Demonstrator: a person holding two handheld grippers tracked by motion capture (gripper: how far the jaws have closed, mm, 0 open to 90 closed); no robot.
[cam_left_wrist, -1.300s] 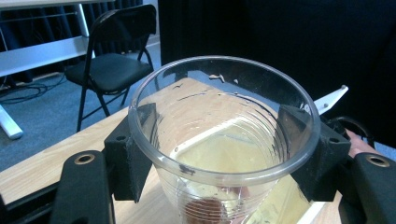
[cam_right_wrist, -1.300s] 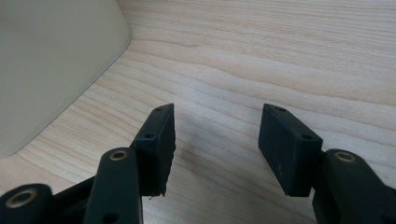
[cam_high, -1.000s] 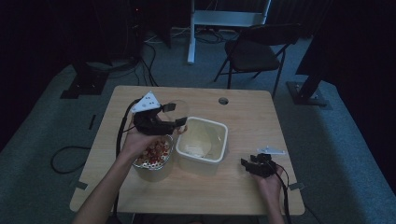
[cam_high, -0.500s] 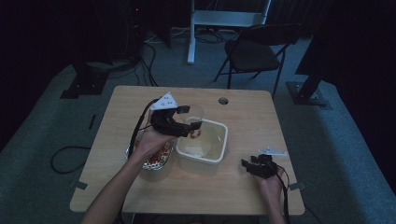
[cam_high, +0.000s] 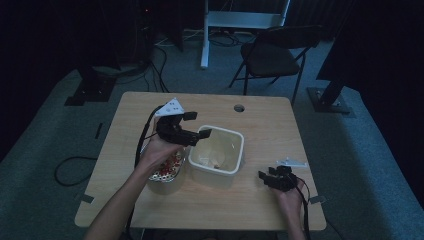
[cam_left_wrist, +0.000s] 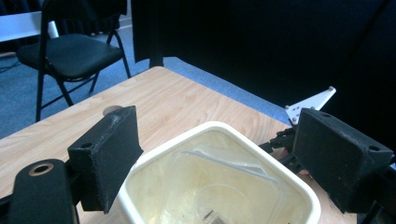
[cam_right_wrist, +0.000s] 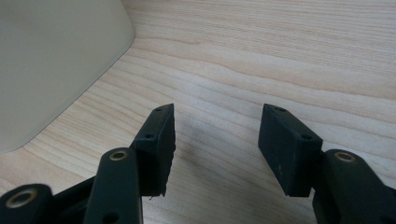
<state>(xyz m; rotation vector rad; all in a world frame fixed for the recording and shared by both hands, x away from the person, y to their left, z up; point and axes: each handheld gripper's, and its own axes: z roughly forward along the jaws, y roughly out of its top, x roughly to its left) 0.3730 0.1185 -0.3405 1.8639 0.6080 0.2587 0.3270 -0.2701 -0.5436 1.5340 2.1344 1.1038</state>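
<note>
Your left tool (cam_high: 196, 124) hovers over the near-left rim of the square cream plastic tub (cam_high: 235, 167) at the centre of the frame; its jaws have just been opening and now stand wide with nothing between them. Your right tool (cam_high: 270, 176), lower right on the pale wooden tabletop (cam_high: 260, 120), is open and empty. A round container of red-and-white pieces (cam_high: 167, 170) sits just left of the tub.

Overhead and tong-mounted views, shared tub (cam_high: 218, 152)
</note>
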